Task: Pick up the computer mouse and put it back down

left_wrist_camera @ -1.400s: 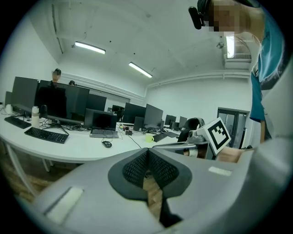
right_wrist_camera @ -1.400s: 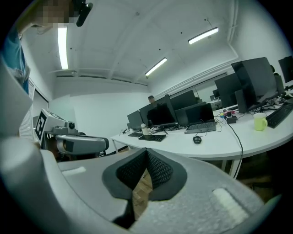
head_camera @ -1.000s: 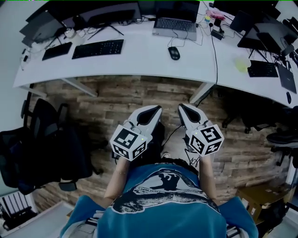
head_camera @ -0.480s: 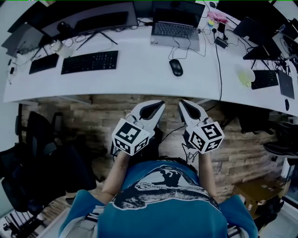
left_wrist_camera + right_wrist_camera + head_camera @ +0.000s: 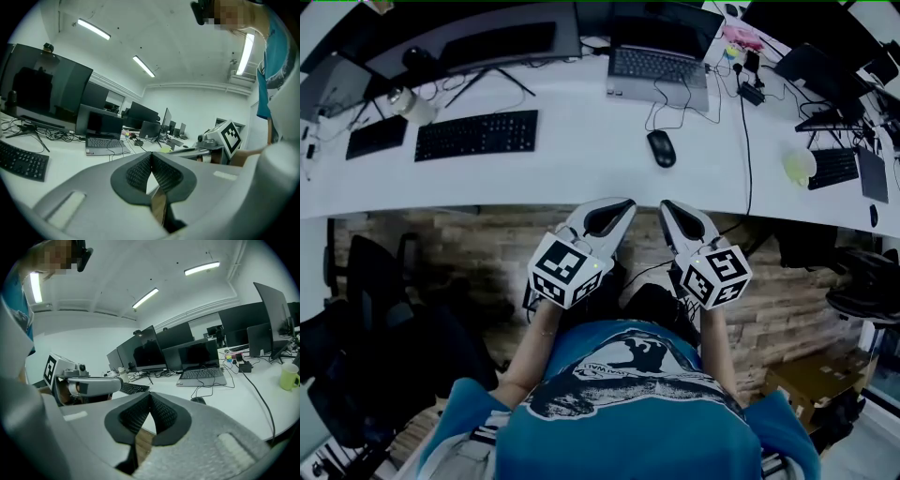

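The black computer mouse (image 5: 661, 148) lies on the white desk (image 5: 581, 164), in front of the grey laptop (image 5: 659, 66); its cable runs back toward the laptop. In the right gripper view the mouse (image 5: 198, 400) shows just past the jaws. My left gripper (image 5: 625, 203) and right gripper (image 5: 667, 205) hover side by side at the desk's near edge, short of the mouse. Both are shut with nothing between their pads. In the left gripper view my left gripper (image 5: 151, 155) has its tips touching, and in the right gripper view the right gripper (image 5: 150, 396) does too.
A black keyboard (image 5: 476, 135) lies left of the mouse, a smaller one (image 5: 375, 137) farther left. Monitors (image 5: 473, 37) line the back. A yellow-green mug (image 5: 801, 167) and another keyboard (image 5: 836, 167) sit at right. A black cable (image 5: 744, 122) crosses the desk. Office chairs (image 5: 384, 347) stand at left.
Both grippers have moved forward together toward the desk; they now reach its near edge. The mouse lies nearer to them in the head view. Both stay shut.
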A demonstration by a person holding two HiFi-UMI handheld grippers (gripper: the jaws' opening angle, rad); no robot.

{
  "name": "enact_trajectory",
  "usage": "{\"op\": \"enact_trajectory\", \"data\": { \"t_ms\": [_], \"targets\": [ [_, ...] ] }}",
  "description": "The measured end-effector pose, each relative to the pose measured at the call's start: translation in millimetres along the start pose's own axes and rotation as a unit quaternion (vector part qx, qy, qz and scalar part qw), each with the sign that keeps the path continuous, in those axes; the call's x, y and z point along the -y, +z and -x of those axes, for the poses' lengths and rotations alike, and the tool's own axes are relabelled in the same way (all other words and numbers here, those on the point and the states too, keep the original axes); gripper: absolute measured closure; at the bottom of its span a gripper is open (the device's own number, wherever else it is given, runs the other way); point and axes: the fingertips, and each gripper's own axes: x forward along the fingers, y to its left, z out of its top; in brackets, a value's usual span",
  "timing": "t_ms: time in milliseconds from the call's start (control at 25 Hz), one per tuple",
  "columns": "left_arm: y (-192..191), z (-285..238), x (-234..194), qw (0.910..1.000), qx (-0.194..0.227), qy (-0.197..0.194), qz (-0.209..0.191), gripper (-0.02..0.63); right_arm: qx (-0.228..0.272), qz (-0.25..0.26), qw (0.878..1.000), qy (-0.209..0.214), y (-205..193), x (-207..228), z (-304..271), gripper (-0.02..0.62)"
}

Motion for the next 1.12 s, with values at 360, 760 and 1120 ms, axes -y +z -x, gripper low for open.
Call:
{"op": "enact_trajectory", "data": {
  "t_ms": [360, 760, 1120],
  "targets": [
    [-6, 2, -9, 1.0000, -0.001, 0.005, 0.008, 0.594, 0.001, 0.002, 1.000, 0.001, 3, 3, -12, 0.594],
    [5, -8, -16, 0.9993, 0.009, 0.035, 0.006, 0.594, 0.001, 0.007, 1.000, 0.014, 16, 30, -23, 0.594],
    [23, -36, -28, 0.9961, 0.022, 0.085, 0.010, 0.594, -0.031, 0.025, 0.999, 0.022, 17, 84, -48, 0.592]
  ]
}}
